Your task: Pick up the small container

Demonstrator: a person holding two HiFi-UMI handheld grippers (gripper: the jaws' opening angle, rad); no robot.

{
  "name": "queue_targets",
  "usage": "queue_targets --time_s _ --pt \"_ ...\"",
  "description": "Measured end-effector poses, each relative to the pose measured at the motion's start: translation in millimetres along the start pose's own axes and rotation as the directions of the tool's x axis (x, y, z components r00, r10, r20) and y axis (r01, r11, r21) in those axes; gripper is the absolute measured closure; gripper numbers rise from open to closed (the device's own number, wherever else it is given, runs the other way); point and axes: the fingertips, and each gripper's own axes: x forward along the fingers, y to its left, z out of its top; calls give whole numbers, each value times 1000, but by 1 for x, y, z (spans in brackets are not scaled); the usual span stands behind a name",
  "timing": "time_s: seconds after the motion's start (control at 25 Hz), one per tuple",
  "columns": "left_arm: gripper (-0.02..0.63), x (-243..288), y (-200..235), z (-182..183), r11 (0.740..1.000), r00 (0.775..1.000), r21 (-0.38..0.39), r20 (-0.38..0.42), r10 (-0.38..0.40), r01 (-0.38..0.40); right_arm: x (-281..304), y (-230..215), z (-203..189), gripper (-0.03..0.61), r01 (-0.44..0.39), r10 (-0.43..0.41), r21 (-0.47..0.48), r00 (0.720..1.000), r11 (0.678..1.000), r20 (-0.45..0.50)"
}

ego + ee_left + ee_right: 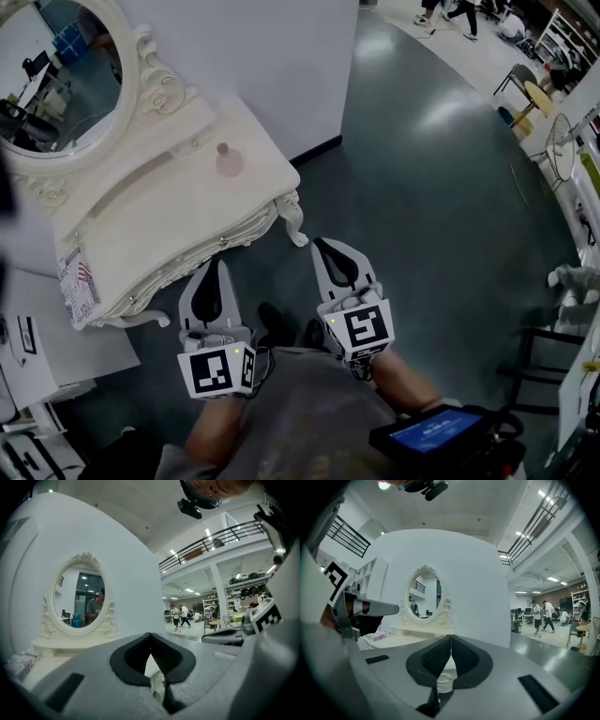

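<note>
Pinkish and small, the container [228, 159] stands on the white table [178, 220], ahead of both tongs and well apart from them, seemingly upright (too small to be sure). The left tongs [218, 267] point almost straight at it, while the right tongs [319, 244] sit off to its right, so the left looks nearer and better lined up. Both pairs are pressed together with nothing between them, and would need to spread before any grasp.

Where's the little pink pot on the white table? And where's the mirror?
Small pale pink container [229, 161]: head view, middle of its body.
Oval mirror in a carved white frame [56, 80]: head view, middle of the glass.
</note>
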Motion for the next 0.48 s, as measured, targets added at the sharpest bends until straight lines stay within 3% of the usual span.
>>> queue_targets --time_s 0.24,0.48 --pt "600 18 20 -13 999 999 -29 -16 39 -39 30 3 -7 565 -45 44 -9 999 999 -31" --pt "600 62 52 -26 997 999 -62 -33 37 -39 81 -3 -10 565 -37 36 -21 998 999 -59"
